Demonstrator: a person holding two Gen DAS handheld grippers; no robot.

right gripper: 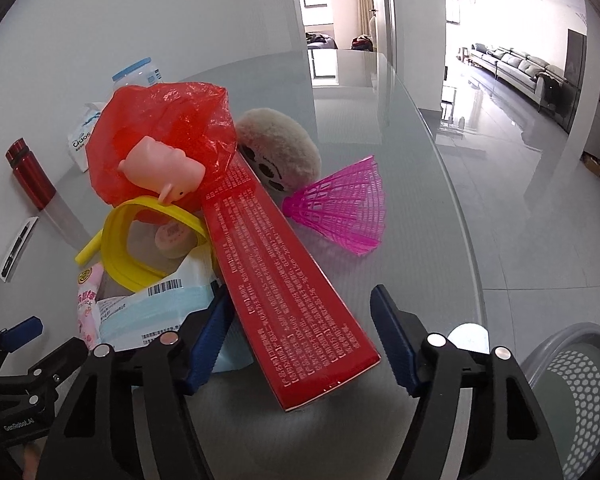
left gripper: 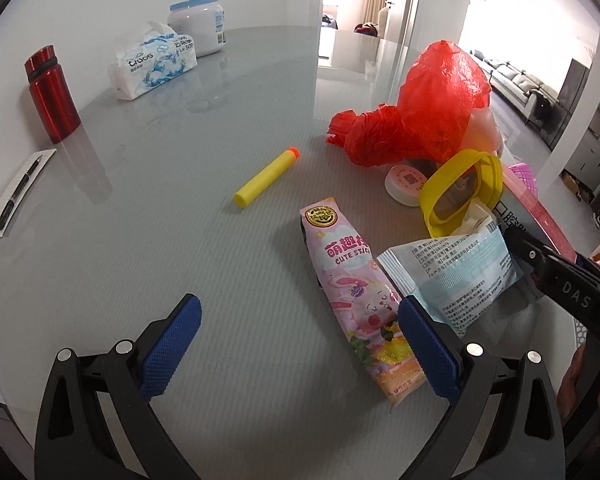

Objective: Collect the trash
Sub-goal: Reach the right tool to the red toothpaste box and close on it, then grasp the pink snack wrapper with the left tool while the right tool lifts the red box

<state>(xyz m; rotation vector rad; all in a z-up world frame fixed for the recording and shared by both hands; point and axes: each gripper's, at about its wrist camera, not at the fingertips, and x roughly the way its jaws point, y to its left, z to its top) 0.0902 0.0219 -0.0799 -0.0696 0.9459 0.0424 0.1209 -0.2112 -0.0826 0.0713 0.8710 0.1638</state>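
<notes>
Trash heaped on the grey table (left gripper: pixel 228 248), ahead and right of the left gripper (left gripper: pixel 300 344), directly ahead of the right gripper (right gripper: pixel 300 336). Red plastic bag (right gripper: pixel 168 128) at the back, half hiding a pink pig toy (right gripper: pixel 160 170). Long red box (right gripper: pixel 284 276) runs between the right gripper's spread, empty jaws. Left jaws spread too, holding nothing; right pad (left gripper: pixel 428 348) overlaps pink snack wrapper (left gripper: pixel 356 280). Mask packet (left gripper: pixel 448 276) partly under the box. Yellow ring (right gripper: pixel 140 240) masks a small lid (right gripper: pixel 172 236); print unreadable.
</notes>
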